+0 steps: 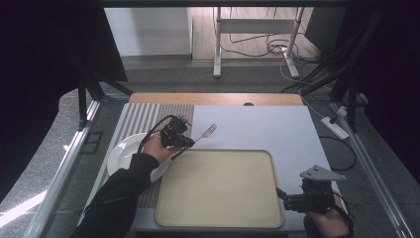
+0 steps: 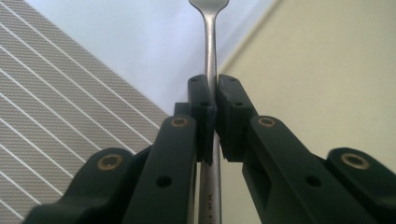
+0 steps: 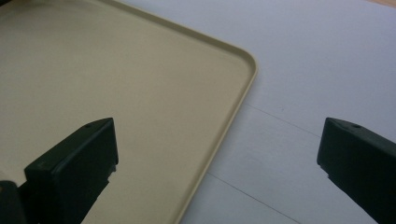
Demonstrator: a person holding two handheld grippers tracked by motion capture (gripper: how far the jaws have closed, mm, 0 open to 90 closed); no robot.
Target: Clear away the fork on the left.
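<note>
White desk frame point(image 1: 257, 29) on the floor beyond, power strip point(image 1: 335, 127) at right, cables point(image 1: 257, 48)

Dim, soft daylight from the far room; dark vignetted sides, blurred close-up jaws, no glare

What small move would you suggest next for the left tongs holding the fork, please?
Probably carry the fork right and lower it onto the beige tray: the left tongs are clamped on its handle, and the tray lies bare just beside it.
</note>
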